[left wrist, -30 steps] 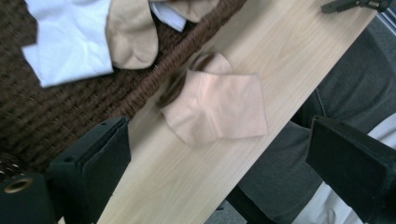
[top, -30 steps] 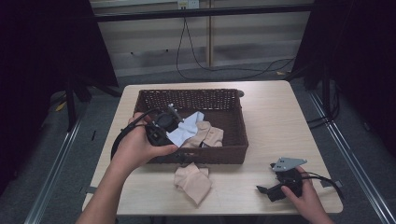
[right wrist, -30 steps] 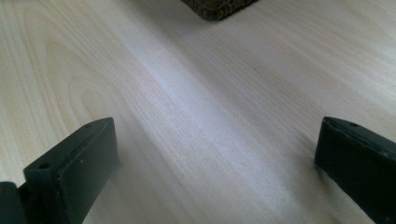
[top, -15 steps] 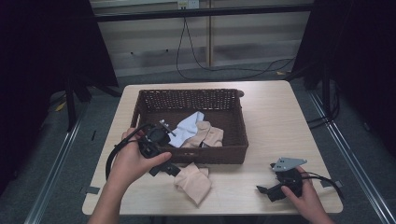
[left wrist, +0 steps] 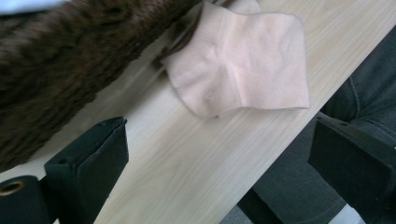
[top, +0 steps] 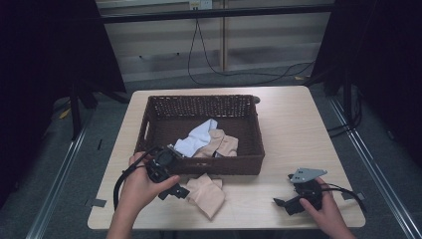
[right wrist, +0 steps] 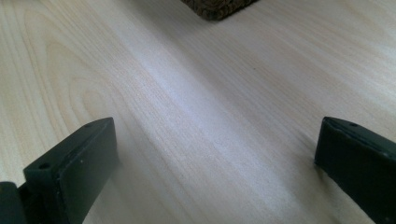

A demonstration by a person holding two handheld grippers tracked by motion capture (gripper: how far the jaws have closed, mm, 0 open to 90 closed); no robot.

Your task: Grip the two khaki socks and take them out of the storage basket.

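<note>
Two grippers work a wooden table point(top: 298, 124) in the high view: the left gripper point(top: 171, 188) sits at the near edge beside a beige sock point(top: 206, 191) lying just outside the wicker basket point(top: 251, 127), where a white cloth point(top: 196, 139) rests; the right gripper point(top: 288, 201) idles near the right corner. The left gripper view shows jaws spread, empty, the sock ahead — apparently the next pickup, needing an advance and closure. The right gripper view shows jaws parted over bare wood.
</note>
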